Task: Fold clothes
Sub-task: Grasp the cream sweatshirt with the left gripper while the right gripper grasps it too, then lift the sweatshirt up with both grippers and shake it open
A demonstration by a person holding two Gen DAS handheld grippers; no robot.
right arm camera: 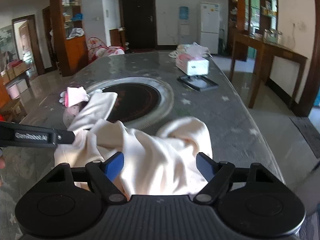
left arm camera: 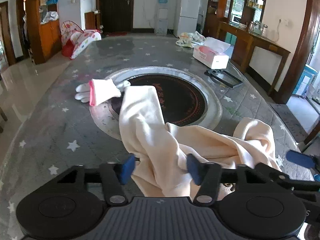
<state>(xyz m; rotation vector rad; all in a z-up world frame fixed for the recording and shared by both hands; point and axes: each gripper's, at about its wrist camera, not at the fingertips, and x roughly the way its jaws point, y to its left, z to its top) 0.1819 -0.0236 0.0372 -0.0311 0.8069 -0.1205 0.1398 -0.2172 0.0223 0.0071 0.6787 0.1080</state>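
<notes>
Cloth: the cream garment (left arm camera: 160, 140) lies bunched on the near worktop (left arm camera: 50, 124), one end over the round black plate (left arm camera: 180, 98).
Hidden: its near edge is behind both tools.
Left tool (left arm camera: 160, 169): spread wide, cloth between the blue fingers (left arm camera: 126, 169), not squeezed.
Right tool (right arm camera: 160, 167): spread wide too, cloth in the gap.
Room: bare worktop left; tissue box (left arm camera: 212, 55) well away.

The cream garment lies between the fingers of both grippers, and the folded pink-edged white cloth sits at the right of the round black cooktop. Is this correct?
Not quite. The pink-edged white cloth sits at the left of the round black cooktop, as the left wrist view shows. The cream garment does lie between the fingers of both grippers.
</notes>
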